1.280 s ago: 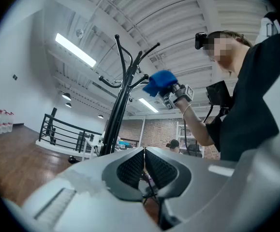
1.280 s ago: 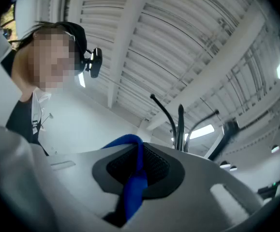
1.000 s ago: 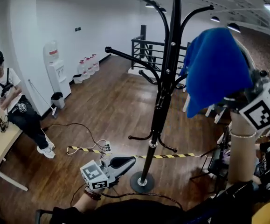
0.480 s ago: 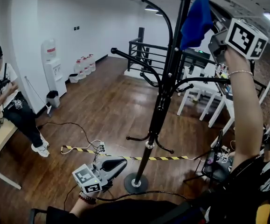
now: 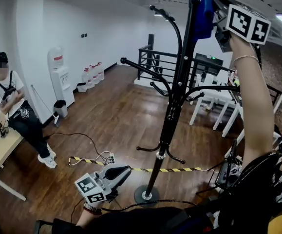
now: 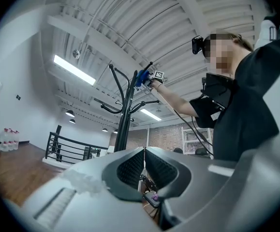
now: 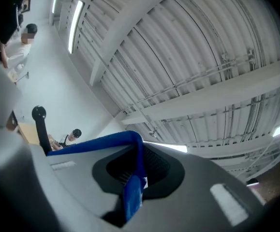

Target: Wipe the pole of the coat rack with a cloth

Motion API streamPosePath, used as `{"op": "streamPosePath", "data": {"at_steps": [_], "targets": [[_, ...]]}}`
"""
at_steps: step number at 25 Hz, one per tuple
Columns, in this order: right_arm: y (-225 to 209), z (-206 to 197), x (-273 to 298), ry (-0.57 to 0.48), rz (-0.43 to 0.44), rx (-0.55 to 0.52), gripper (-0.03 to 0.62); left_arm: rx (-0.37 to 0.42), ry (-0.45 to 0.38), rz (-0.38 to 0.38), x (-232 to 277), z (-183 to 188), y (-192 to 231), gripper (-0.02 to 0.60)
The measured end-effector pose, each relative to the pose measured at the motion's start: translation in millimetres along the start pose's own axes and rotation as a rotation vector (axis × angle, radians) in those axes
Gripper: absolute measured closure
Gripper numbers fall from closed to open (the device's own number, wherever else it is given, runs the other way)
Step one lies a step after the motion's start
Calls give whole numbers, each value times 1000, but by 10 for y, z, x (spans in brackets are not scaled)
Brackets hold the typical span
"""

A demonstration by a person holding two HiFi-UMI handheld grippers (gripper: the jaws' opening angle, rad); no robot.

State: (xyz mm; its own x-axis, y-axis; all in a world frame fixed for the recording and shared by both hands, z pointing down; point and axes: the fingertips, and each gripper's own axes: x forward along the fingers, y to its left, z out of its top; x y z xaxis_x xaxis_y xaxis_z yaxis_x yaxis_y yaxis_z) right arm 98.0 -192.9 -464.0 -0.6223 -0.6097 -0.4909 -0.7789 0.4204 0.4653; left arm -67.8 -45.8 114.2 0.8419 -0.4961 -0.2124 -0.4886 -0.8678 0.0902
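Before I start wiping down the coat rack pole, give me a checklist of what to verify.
1. Grip: the right gripper has its jaws shut on the blue cloth: ok.
2. Cloth up at the top of the pole: ok.
3. Cloth pressed against the pole: cannot tell.
4. Free path down the pole: not ok, hook arms branch off it.
5. The left gripper free: ok, jaws together, empty, low near the base.
6. The seated person away from the rack: ok.
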Motion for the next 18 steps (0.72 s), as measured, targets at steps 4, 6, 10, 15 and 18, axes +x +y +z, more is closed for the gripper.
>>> {"op": "streamPosePath", "data": {"at_steps": [4, 6, 10, 15, 18], "targets": [[43, -168, 60, 19, -7, 25, 569, 14, 22, -13, 45, -35, -50, 574], [3, -159, 66, 4, -20, 46, 569, 9, 21, -15, 44, -33, -55, 575], [-98, -83, 97, -18, -47, 69, 569, -37, -35, -2, -34, 49, -33, 575], [-110, -151, 191, 9, -61, 33, 569, -24, -53, 42, -184, 68, -51, 575], [-91, -207, 145, 1, -44, 15, 569, -47, -56, 78, -318, 29, -17, 575]]}}
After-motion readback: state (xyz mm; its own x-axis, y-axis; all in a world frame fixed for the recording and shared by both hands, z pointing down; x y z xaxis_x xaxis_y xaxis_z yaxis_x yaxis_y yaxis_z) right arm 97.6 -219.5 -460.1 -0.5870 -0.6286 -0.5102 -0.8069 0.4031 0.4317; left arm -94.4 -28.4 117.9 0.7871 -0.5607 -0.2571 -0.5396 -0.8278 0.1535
